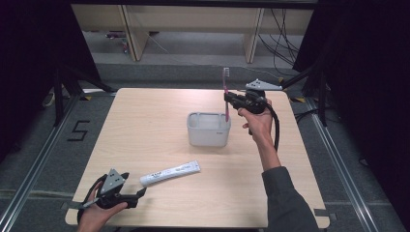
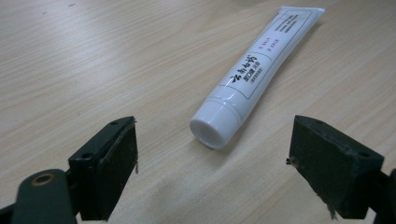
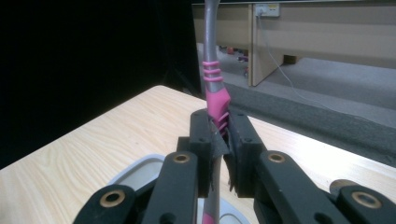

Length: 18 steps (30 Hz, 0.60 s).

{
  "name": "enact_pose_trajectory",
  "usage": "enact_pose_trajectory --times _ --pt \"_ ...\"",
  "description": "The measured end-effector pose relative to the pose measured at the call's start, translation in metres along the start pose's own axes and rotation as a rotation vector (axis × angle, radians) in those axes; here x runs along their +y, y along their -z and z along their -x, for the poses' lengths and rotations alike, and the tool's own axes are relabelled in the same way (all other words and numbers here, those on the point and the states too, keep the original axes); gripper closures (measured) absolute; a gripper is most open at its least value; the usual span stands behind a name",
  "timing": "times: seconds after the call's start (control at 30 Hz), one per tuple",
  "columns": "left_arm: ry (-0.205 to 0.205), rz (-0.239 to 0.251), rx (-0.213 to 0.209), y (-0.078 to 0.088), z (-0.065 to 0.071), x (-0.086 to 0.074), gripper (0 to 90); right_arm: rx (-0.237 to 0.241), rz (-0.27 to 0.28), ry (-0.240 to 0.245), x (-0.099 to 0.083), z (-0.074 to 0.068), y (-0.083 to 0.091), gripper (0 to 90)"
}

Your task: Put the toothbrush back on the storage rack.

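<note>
Jaws of the right gripper (image 1: 229, 98) are clamped tight on a pink and grey plastic toothbrush (image 1: 226, 94), pinching its pink ribbed handle between the two black pads (image 3: 204, 140), as the right gripper view shows close up. That toothbrush stands upright, bristle head at the top, with its lower end reaching down inside the far right corner of a pale grey rectangular plastic holder (image 1: 208, 137); whether the end touches the holder's bottom cannot be told. The holder sits near the middle of the light wooden table (image 1: 145, 125), slightly toward the right. The right hand (image 1: 258, 123) grips the tool from the right side of the holder, above the tabletop. At the near left edge of the table, the left gripper (image 2: 212, 154) rests low with its jaws spread wide and nothing between the pads. Just ahead of it lies a white toothpaste tube with black print (image 2: 254, 74), flat on the wood, its round white cap pointing toward the open jaws and its crimped end pointing away toward the right. Gripper and tube are near each other but apart.
</note>
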<state>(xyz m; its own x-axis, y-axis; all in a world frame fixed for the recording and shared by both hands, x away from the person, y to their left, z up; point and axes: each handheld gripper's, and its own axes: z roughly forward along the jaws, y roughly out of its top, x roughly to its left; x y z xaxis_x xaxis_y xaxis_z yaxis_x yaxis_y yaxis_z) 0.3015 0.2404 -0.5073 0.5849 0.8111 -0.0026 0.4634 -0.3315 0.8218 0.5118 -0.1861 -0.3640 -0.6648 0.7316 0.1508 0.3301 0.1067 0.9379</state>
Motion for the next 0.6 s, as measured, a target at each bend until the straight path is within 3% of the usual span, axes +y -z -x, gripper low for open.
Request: enact_pose_trajectory --times 0.13,0.4,0.43,0.6 --pt "-0.001 -0.001 0.000 0.000 0.000 0.000 15.2 -0.011 -0.003 -0.022 -0.002 0.001 -0.002 82.2" --pt "-0.001 0.000 0.000 0.000 0.000 0.000 15.1 -0.026 0.007 -0.003 -0.006 0.005 -0.008 82.2" --pt "-0.002 -0.001 -0.001 0.000 0.000 0.000 15.1 -0.022 -0.003 -0.022 -0.006 0.004 -0.008 82.2" --pt "-0.002 -0.001 -0.001 0.000 0.000 0.000 15.1 -0.021 -0.002 -0.026 -0.011 0.005 -0.013 82.2"
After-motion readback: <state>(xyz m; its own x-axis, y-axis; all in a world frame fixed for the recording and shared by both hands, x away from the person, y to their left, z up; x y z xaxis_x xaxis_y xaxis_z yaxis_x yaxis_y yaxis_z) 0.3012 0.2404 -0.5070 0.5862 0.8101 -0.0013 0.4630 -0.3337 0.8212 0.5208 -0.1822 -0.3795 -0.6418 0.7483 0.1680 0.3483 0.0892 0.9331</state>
